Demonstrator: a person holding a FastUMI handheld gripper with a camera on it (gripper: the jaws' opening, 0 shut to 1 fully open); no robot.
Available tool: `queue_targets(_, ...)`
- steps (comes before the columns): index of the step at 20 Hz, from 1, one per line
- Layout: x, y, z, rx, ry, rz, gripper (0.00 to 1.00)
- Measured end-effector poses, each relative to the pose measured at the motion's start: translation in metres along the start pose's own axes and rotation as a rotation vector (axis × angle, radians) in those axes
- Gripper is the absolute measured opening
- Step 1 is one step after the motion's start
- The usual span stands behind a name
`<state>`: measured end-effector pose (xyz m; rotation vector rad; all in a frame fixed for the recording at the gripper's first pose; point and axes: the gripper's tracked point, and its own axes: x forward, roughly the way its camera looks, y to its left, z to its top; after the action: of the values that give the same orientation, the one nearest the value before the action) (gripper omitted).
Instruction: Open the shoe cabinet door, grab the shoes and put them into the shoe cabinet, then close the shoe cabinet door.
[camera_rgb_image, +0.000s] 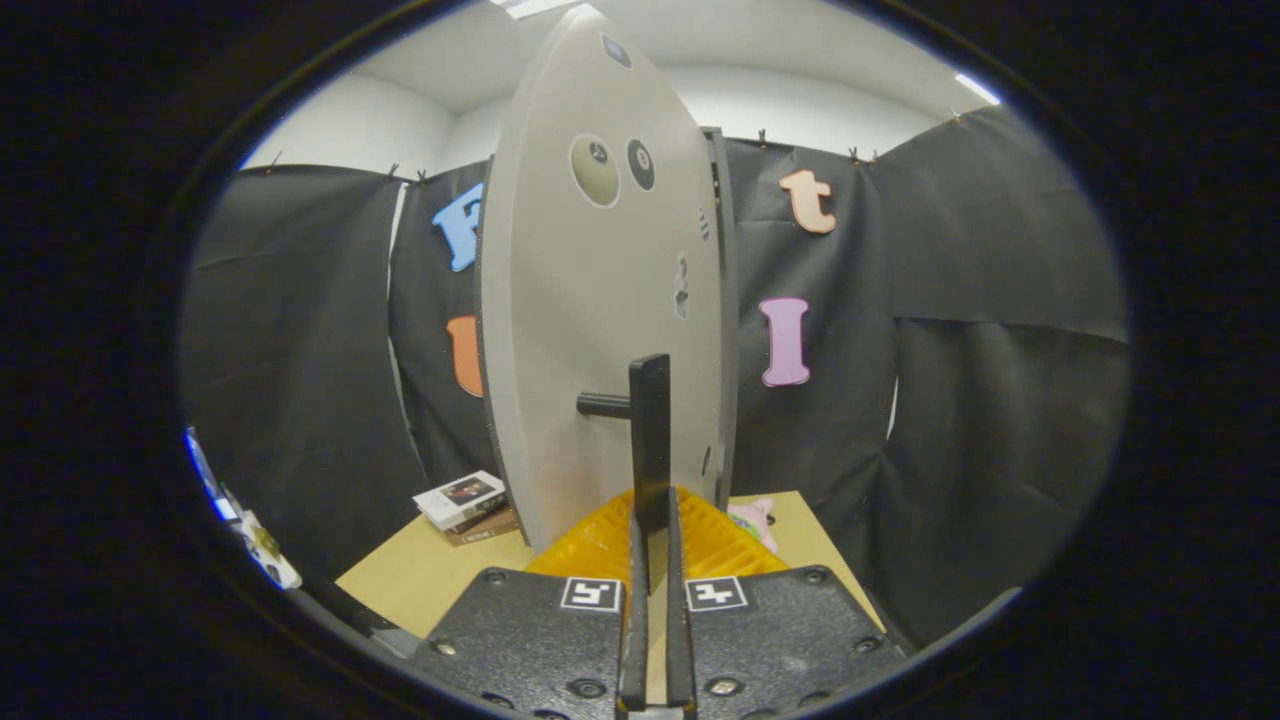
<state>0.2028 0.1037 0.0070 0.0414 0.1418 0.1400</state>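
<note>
- Gripper (655, 525): seen from behind along its two fingers, which stand close together with only a thin slit between them. They close from either side on the lower end of the door handle, so the tongs are nearly closed and clamped on that handle.
- Door handle (650, 440): a dark upright bar, fixed to the door by a short dark peg that juts out to its left. Its lower end sits between the fingertips.
- Shoe cabinet door (600, 330): a pale grey panel, swung open and seen almost edge-on, rising directly ahead of the fingers. Round hinge recesses and small fitting holes show on its face.
- Cabinet side edge (722, 300): a narrow grey strip just to the right of the door, touching its far edge.
- Table (430, 580): a tan surface below and beyond the gripper body.
- Stack of books (465, 505): lies on the table, left of the door's lower edge.
- Pink item (755, 518): small, on the table just right of the fingers, partly hidden; its kind cannot be told.
- Shoes: their place cannot be told.
</note>
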Motion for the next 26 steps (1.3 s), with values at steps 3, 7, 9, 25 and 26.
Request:
queue_targets(3,-0.002,-0.014,0.0,0.009,0.002,-0.032,0.09)
queue_targets(7,-0.002,-0.036,0.002,0.023,-0.001,-0.092,0.05)
queue_targets(9,-0.003,-0.045,0.002,0.028,-0.004,-0.103,0.04)
queue_targets(25,-0.035,-0.079,-0.007,-0.052,-0.017,-0.087,0.59)
queue_targets(26,-0.043,-0.082,-0.007,-0.049,-0.026,-0.106,0.69)
